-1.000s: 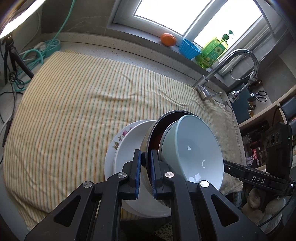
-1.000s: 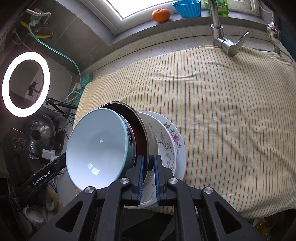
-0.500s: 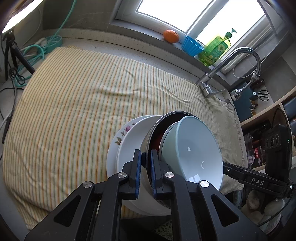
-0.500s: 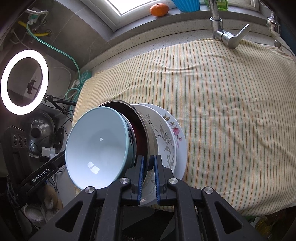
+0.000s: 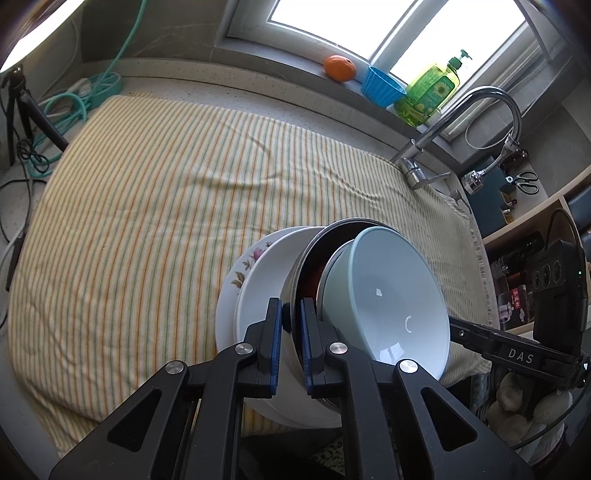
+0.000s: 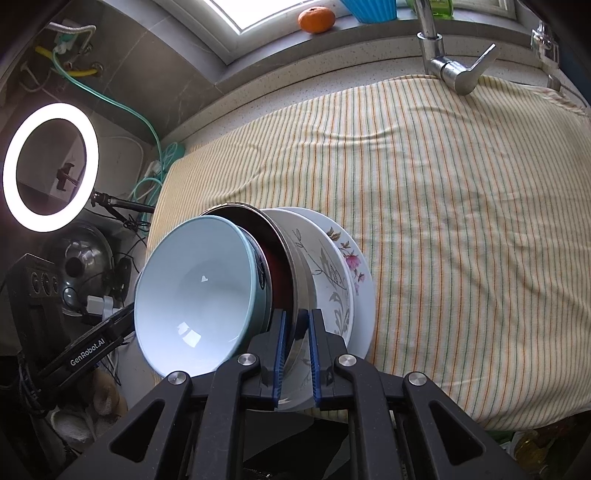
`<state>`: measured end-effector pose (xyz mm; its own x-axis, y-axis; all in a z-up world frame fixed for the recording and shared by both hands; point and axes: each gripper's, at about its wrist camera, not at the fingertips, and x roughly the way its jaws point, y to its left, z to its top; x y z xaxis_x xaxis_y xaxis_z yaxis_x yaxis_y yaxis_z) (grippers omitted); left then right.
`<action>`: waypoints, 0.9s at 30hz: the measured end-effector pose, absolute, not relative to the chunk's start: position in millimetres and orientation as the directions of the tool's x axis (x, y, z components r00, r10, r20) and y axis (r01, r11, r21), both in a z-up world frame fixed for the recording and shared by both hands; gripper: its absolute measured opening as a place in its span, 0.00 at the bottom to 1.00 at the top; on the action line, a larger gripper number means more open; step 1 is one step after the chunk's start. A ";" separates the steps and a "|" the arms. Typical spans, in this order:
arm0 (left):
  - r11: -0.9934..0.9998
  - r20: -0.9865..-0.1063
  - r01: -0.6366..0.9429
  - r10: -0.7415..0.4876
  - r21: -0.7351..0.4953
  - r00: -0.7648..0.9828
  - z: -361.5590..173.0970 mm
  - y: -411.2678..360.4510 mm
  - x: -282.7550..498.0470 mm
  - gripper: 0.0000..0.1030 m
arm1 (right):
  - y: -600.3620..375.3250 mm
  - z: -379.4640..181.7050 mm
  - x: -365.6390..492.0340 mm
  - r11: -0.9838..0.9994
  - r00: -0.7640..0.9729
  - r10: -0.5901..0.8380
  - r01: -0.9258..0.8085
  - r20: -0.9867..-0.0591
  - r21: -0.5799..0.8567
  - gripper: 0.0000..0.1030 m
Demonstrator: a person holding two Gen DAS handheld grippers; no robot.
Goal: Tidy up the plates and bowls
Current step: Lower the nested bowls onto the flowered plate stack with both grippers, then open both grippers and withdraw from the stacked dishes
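Note:
A stack of dishes is held between both grippers above the striped cloth [image 5: 166,206]. It holds a pale blue bowl [image 5: 391,295] [image 6: 195,295], nested in a steel bowl with a dark red inside [image 5: 314,254] [image 6: 280,251], on a white plate [image 5: 262,291] and a floral plate [image 6: 351,266] [image 5: 245,264]. My left gripper [image 5: 291,343] is shut on the steel bowl's rim. My right gripper [image 6: 295,354] is shut on the opposite rim of the stack.
A tap [image 5: 458,125] [image 6: 443,55] stands at the cloth's far edge. On the sill are an orange [image 5: 340,68] [image 6: 317,19], a blue cup [image 5: 382,86] and a green soap bottle [image 5: 428,92]. A ring light [image 6: 50,166] and cables [image 5: 66,107] lie left.
Both grippers with the stack have drawn back toward the counter's near edge and risen slightly. The grip is unchanged.

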<state>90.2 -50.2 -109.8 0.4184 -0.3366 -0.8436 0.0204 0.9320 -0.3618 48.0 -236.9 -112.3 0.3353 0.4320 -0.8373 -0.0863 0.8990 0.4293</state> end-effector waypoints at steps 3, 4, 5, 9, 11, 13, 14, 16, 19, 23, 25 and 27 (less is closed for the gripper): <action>0.935 -0.845 0.025 -0.331 -0.354 0.420 -109.7 -50.6 89.9 0.08 | -236.3 -112.0 47.2 0.900 0.337 0.430 -0.090 -0.838 0.426 0.11; 0.935 -0.845 0.025 -0.331 -0.354 0.421 -109.8 -50.6 89.8 0.08 | -236.3 -112.0 47.1 0.900 0.337 0.431 -0.090 -0.837 0.427 0.11; 0.935 -0.844 0.025 -0.330 -0.353 0.423 -109.6 -50.5 89.5 0.08 | -236.3 -112.0 47.0 0.900 0.337 0.431 -0.090 -0.837 0.427 0.11; 0.941 -0.840 0.037 -0.318 -0.337 0.439 -104.7 -50.6 88.7 0.08 | -234.4 -111.2 46.0 0.901 0.338 0.430 -0.103 -0.837 0.421 0.12; 0.944 -0.839 0.043 -0.311 -0.327 0.447 -102.2 -50.4 88.9 0.09 | -232.0 -109.5 44.9 0.907 0.346 0.418 -0.115 -0.840 0.404 0.12; 0.946 -0.839 0.045 -0.306 -0.320 0.450 -101.3 -49.2 88.8 0.09 | -230.4 -107.0 43.3 0.914 0.361 0.405 -0.125 -0.840 0.386 0.12; 0.948 -0.840 0.046 -0.301 -0.314 0.452 -101.2 -48.6 88.7 0.09 | -230.7 -105.7 42.7 0.916 0.369 0.401 -0.128 -0.839 0.381 0.12; 0.951 -0.841 0.049 -0.292 -0.304 0.455 -101.2 -47.8 88.2 0.09 | -231.5 -102.8 41.8 0.916 0.381 0.400 -0.134 -0.834 0.378 0.12; 0.956 -0.844 0.056 -0.281 -0.287 0.457 -100.2 -48.6 87.4 0.12 | -233.0 -99.4 40.5 0.921 0.398 0.389 -0.138 -0.831 0.365 0.12; 0.964 -0.845 0.063 -0.258 -0.259 0.469 -96.5 -48.0 84.1 0.13 | -236.1 -96.3 37.3 0.926 0.417 0.377 -0.139 -0.827 0.352 0.12; 0.970 -0.842 0.061 -0.235 -0.235 0.485 -93.3 -46.0 81.8 0.13 | -238.6 -94.3 35.5 0.928 0.431 0.371 -0.134 -0.822 0.348 0.13; 0.972 -0.841 0.063 -0.228 -0.227 0.491 -90.9 -43.1 80.1 0.14 | -240.6 -91.4 33.0 0.933 0.450 0.358 -0.131 -0.818 0.336 0.14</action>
<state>80.1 -43.1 -90.9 0.4905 -0.2284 -0.8410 0.0625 0.9718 -0.2275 33.0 -240.6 -91.4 0.4498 0.3578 -0.8184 -0.1313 0.9328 0.3357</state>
